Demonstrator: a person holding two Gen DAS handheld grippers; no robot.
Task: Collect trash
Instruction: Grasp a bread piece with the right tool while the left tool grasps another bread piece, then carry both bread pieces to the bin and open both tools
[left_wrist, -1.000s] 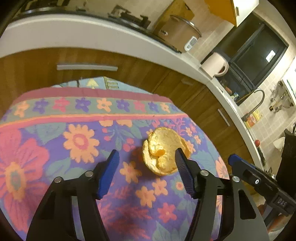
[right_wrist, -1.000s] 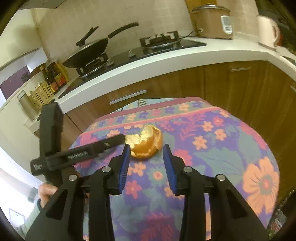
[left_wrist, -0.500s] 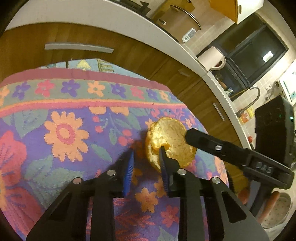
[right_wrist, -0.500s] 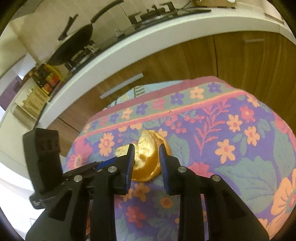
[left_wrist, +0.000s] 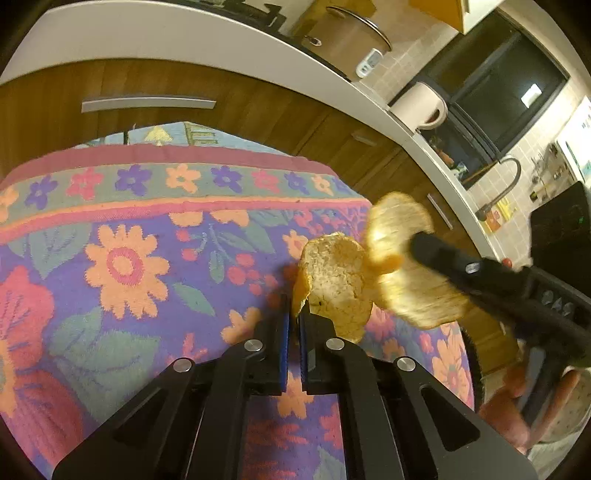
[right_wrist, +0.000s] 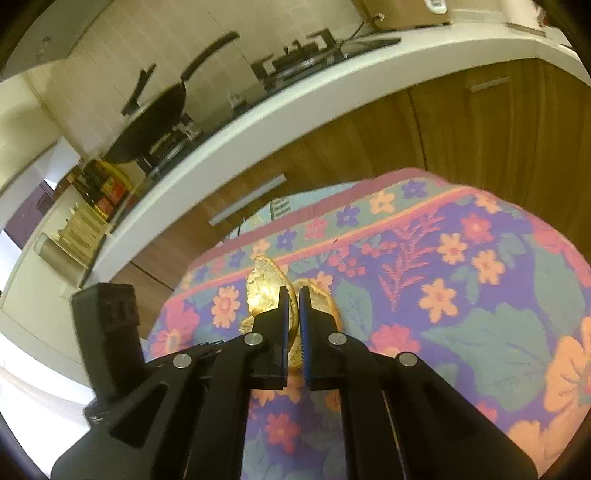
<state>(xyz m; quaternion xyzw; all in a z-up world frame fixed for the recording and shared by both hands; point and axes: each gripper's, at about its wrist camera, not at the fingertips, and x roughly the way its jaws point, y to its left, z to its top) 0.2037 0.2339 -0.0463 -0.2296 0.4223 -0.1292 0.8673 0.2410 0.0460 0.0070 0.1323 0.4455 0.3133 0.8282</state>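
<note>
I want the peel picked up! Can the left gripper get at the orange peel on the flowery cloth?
Yes, it looks so: the left gripper is already shut on the orange peel edge, and the right gripper pinches it too.

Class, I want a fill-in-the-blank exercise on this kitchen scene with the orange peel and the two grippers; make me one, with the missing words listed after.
1. The left gripper is shut on a piece of orange ____.
2. The tablecloth has a pattern of ____.
3. The right gripper is ____ on the orange peel.
4. On the stove, the frying pan is coloured ____.

Missing words: peel; flowers; shut; black
</note>
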